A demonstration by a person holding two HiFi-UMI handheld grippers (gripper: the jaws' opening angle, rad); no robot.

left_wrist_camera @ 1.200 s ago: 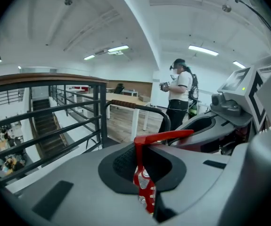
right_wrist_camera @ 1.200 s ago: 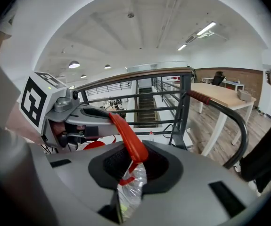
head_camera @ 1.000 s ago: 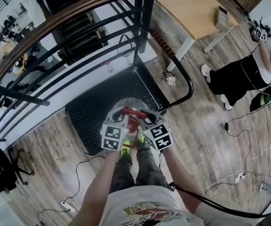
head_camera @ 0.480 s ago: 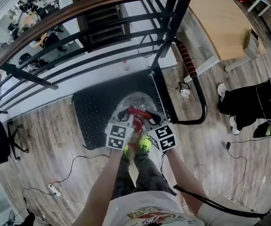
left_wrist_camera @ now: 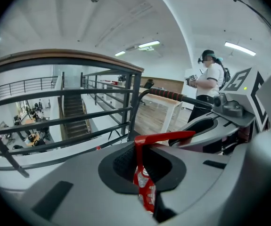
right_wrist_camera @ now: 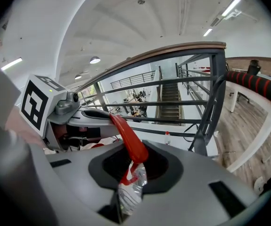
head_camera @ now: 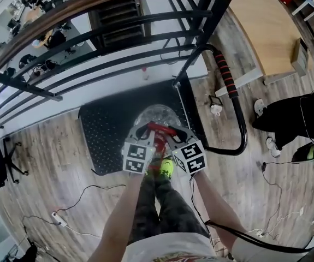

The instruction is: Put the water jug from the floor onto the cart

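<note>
The clear water jug (head_camera: 155, 117) hangs over the black cart deck (head_camera: 103, 136), seen from above; whether it rests on the deck I cannot tell. Both grippers hold its red handle (head_camera: 160, 129) from either side. My left gripper (head_camera: 147, 132) is shut on the handle's left end; in the left gripper view the red strap (left_wrist_camera: 143, 182) runs down between its jaws (left_wrist_camera: 142, 166). My right gripper (head_camera: 171, 132) is shut on the right end, with the red handle (right_wrist_camera: 128, 139) pinched between its jaws (right_wrist_camera: 130, 171). The jug's body is mostly hidden under the grippers.
The cart's push bar with a red grip (head_camera: 226, 76) curves up at the right. A dark railing (head_camera: 91, 34) with a wooden top runs behind the cart. A small bottle (head_camera: 144, 73) stands by the railing. A wooden table (head_camera: 266, 23), a person (head_camera: 296, 113) and floor cables (head_camera: 75, 201) lie around.
Both grippers, still on the red handle, have moved forward and down with the jug over the cart deck. The cart's push bar has shifted right in the head view.
</note>
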